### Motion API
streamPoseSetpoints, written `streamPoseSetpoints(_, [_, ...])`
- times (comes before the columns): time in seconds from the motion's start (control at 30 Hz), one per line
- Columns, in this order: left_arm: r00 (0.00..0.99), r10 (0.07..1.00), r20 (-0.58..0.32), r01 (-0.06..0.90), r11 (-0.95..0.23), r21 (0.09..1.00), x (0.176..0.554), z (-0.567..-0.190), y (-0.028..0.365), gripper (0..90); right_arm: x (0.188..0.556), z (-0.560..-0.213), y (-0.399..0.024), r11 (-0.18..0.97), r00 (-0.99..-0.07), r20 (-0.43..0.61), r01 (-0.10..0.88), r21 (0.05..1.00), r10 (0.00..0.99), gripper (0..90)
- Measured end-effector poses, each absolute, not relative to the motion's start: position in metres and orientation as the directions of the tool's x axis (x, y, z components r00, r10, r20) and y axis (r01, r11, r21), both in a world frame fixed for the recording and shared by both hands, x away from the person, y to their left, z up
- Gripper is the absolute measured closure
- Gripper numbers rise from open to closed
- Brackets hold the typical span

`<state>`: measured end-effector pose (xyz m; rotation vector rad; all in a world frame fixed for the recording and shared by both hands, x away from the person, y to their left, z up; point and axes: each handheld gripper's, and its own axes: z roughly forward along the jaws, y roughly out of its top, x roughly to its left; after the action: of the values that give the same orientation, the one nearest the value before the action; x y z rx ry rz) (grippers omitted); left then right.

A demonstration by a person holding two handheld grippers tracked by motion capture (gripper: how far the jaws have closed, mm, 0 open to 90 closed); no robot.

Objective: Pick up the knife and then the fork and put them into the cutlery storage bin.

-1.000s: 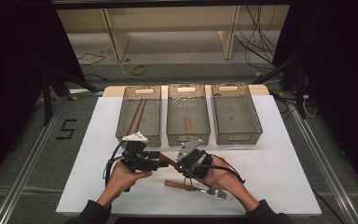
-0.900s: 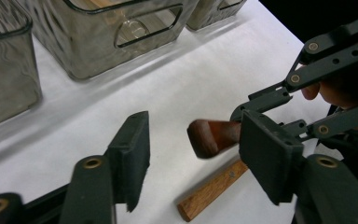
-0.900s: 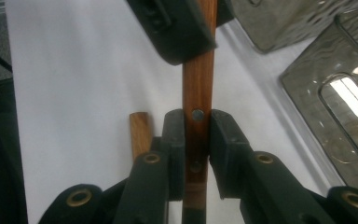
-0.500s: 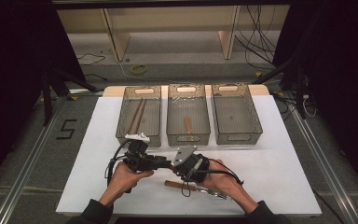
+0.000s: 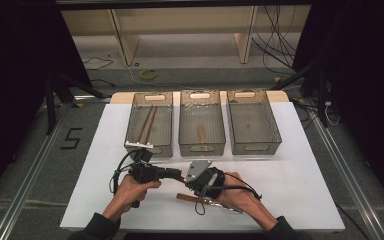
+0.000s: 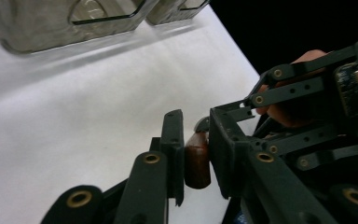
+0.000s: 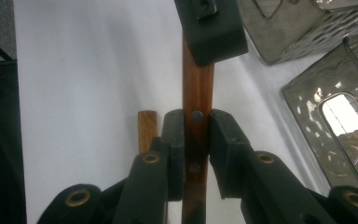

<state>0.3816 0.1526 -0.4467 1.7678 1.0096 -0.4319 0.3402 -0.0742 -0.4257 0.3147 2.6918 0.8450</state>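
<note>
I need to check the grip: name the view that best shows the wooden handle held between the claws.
The right gripper view: the handle runs up its middle, clamped at both ends. The left gripper view shows just its rounded end; the high view, a small brown sliver.

three clear bins (image 5: 201, 121) in one row. two chopsticks (image 5: 146, 124) in the left bin. one wooden piece (image 5: 201, 134) in the middle bin. two wooden-handled utensils: one (image 7: 197, 88) in the grippers, one (image 5: 186, 197) on the table. two grippers.

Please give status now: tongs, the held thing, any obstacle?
Both tongs on one wooden handle, left just closing. Second utensil lies underneath.
</note>
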Motion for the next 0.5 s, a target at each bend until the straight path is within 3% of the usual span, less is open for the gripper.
streamPoseSetpoints(0.2, [0.591, 0.403, -0.699, 0.792, -0.125, 0.597, 0.378, -0.443, 0.152, 79.8, 0.34, -0.421, -0.077, 0.796, -0.931, -0.203, 0.131, 0.59, 0.304, 70.9])
streamPoseSetpoints(0.5, [0.621, 0.435, -0.653, 0.755, -0.107, 0.647, 0.375, -0.434, 0.151, 80.1, 0.338, -0.403, -0.097, 0.737, -0.895, -0.206, 0.176, 0.653, 0.396, 46.3])
